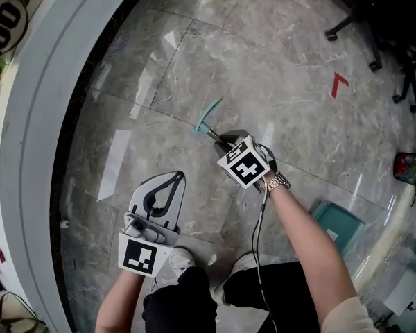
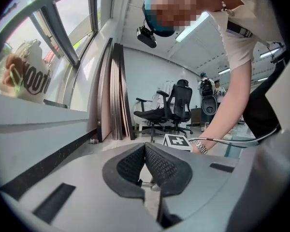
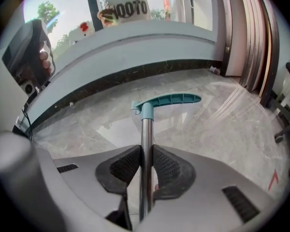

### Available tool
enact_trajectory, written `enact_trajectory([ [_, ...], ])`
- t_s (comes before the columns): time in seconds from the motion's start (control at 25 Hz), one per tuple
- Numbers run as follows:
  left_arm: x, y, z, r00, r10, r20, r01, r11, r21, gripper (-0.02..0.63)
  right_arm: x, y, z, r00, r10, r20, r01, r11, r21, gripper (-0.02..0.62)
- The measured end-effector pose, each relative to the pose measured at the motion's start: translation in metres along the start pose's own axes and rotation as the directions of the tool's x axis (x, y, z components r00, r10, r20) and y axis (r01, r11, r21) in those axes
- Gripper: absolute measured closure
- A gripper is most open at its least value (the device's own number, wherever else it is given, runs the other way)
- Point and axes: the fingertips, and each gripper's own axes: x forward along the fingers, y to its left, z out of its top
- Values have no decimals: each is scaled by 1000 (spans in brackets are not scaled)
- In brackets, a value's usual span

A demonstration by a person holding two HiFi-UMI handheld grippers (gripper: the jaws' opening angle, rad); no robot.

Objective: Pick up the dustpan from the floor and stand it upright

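Dustpan point(image 1: 209, 114): silver pole point(image 3: 146, 129), teal handle point(image 3: 170, 100), clamped in right hand-held gripper point(image 3: 145, 151); left hand-held gripper point(image 2: 145, 149) closed.

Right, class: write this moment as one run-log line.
right hand-held gripper: shut on dustpan pole | left hand-held gripper: shut, empty | teal handle: ahead of right jaws
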Motion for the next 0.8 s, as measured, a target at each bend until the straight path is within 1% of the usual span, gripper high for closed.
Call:
enact_trajectory([
  [0.08, 0, -13, 30, 999, -27, -18, 27, 999, 40, 595, -38, -2, 17, 997, 3, 78, -3, 1000, 3, 497],
  [0.2, -1, -37, 72, 997, -62, -42, 66, 994, 92, 595, -101, -3, 32, 982, -10, 190, 5, 1000, 22, 497],
  [0.36, -7, -73, 143, 995, -93, -30, 95, 991, 90, 595, -193, 4, 37, 949, -46, 311, 35, 999, 42, 497],
  [0.48, -15, -110, 192, 991, -133, -28, 136, 984, 117, 595, -262, 12, 32, 921, -86, 380, 68, 996, 61, 497],
  [0.52, -18, -125, 206, 988, -151, -26, 153, 980, 126, 595, -283, 15, 28, 911, -102, 400, 81, 994, 69, 497],
  [0.64, -21, -176, 241, 979, -203, -9, 202, 972, 120, 595, -343, 19, 13, 876, -159, 456, 128, 987, 98, 496],
  [0.72, -19, -209, 253, 974, -225, -8, 225, 966, 128, 595, -382, 16, 4, 840, -208, 501, 167, 978, 126, 497],
  [0.8, -21, -243, 257, 975, -223, -21, 224, 966, 128, 595, -418, 18, -10, 805, -237, 544, 190, 972, 142, 497],
])
